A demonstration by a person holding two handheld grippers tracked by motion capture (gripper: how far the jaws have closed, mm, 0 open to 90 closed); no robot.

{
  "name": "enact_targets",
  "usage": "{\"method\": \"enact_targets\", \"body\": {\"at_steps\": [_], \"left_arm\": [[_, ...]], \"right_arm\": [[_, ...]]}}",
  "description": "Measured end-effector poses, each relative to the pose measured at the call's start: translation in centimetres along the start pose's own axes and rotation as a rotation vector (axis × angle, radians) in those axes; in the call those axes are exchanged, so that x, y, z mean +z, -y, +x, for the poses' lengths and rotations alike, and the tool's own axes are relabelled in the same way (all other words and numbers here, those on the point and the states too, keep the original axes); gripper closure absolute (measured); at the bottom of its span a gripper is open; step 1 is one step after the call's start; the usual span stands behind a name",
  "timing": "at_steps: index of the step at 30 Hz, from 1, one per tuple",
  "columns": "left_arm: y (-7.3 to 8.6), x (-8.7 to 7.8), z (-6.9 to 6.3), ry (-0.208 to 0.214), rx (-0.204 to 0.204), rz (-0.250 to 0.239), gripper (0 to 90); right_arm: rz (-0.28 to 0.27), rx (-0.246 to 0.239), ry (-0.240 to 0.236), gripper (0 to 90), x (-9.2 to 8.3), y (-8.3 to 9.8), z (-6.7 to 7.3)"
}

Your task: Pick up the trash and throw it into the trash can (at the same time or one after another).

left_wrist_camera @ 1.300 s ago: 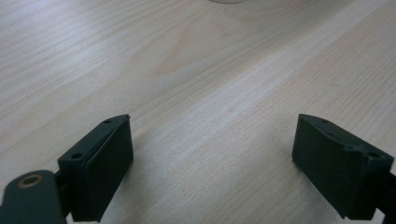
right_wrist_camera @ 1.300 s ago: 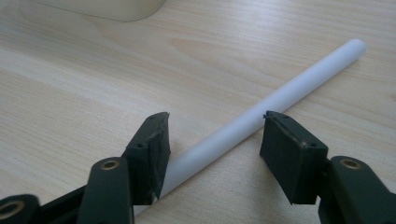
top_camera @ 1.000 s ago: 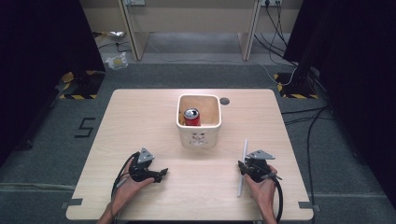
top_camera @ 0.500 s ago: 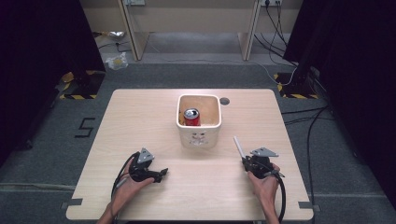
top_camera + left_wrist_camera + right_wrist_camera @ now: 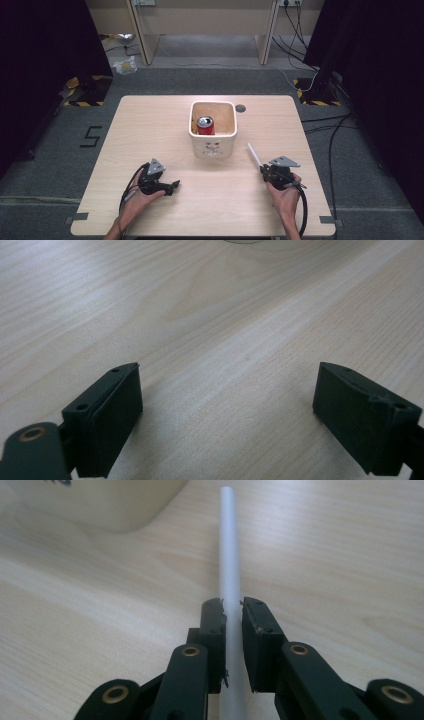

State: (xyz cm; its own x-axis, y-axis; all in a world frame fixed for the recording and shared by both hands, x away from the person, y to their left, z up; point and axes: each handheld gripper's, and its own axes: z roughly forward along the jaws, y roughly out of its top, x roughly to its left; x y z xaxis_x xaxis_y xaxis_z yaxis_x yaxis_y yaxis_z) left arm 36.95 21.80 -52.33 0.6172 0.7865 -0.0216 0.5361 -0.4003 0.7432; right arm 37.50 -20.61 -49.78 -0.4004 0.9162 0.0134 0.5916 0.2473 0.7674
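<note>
Right gripper (image 5: 232, 612) clamps smooth white straw (image 5: 229, 545); left gripper (image 5: 227, 415) agape over pale woodgrain table (image 5: 240, 315).

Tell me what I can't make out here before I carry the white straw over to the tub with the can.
- Red can, high view: lower part hidden by the tub wall; top too small to tell opened or sealed.
- Tub print, high view: too small to read.
- White straw, right gripper view: near end hidden between the right tongs, shut on it.
- Left tongs, left gripper view: open; tub cut off by top edge.
</note>
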Motion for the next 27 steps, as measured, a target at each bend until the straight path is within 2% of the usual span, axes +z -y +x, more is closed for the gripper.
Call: {"method": "enact_targets", "body": {"at_steps": [4, 12, 20, 22, 27], "left_arm": [[0.0, 0.0, 0.0, 0.0, 0.0, 0.001, 11.6], [0.0, 0.0, 0.0, 0.001, 0.0, 0.001, 11.6], [0.0, 0.0, 0.0, 0.0, 0.001, 0.001, 11.6], [0.0, 0.0, 0.0, 0.0, 0.001, 0.001, 11.6], [0.0, 0.0, 0.0, 0.0, 0.001, 0.001, 11.6]], "right_arm": [[-0.043, 0.016, -0.01, 80.0, -0.8, -1.1, -0.4], [-0.128, 0.01, -0.019, 80.0, -2.5, -3.6, -0.6], [-0.17, 0.011, -0.025, 80.0, -3.6, -5.4, -0.9], [-0.189, -0.001, -0.03, 80.0, -4.0, -6.5, -0.8], [-0.21, -0.014, -0.042, 80.0, -4.4, -7.9, -0.6]]}}
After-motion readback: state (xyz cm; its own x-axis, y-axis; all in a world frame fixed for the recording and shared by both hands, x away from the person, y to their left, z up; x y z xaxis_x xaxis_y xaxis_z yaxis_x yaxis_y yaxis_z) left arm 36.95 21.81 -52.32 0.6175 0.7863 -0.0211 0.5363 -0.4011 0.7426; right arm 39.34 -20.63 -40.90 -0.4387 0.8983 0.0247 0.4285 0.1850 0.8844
